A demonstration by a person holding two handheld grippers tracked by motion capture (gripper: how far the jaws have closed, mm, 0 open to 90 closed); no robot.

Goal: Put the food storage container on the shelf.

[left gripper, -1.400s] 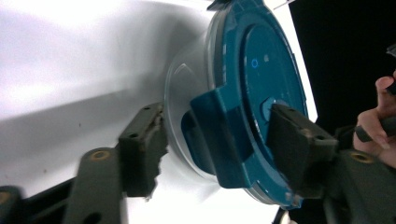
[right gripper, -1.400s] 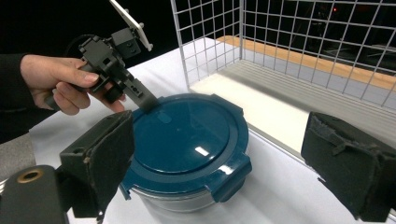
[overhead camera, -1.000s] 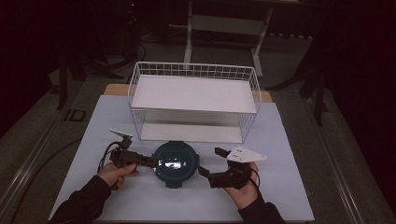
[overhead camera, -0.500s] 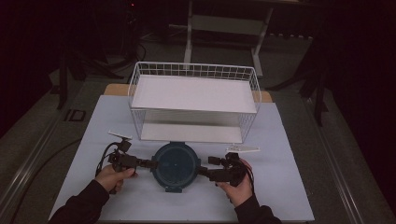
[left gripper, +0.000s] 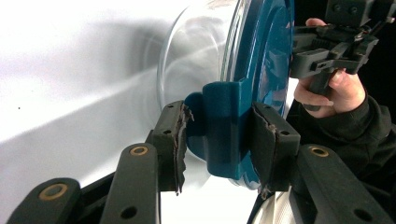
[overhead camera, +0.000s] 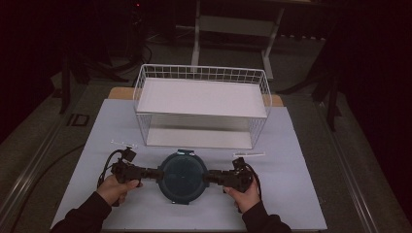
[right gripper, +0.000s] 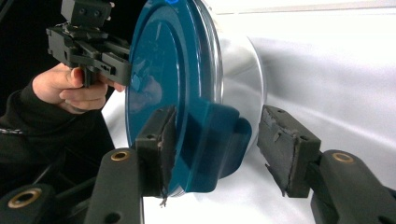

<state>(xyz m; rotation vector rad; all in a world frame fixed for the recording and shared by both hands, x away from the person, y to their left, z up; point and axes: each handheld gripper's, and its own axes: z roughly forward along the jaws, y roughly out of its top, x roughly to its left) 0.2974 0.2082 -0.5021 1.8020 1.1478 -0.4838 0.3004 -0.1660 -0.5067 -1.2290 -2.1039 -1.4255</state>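
Observation:
A round glass container with a teal lid (overhead camera: 180, 175) sits on the white table (overhead camera: 291, 194), in front of the wire basket. My left gripper (overhead camera: 156, 174) is shut on the lid's left clip tab (left gripper: 224, 126), a pad pressed on each side. My right gripper (overhead camera: 208, 177) has its jaws around the right clip tab (right gripper: 210, 140). They have just been closing. One pad (right gripper: 161, 140) touches the lid's top, while the other pad (right gripper: 285, 149) stands clear of the tab. The glass bowl (right gripper: 238, 60) shows under the lid.
A white wire basket (overhead camera: 201, 73) with a white floor stands behind the container, across the table's middle. Two small white strips (overhead camera: 248, 154) (overhead camera: 122, 143) lie on the table near the basket's front corners. Dark floor surrounds the table.
My right gripper came down from a raised, tilted pose to the lid's right side and its jaws narrowed around the tab. The left gripper stayed at the left tab.

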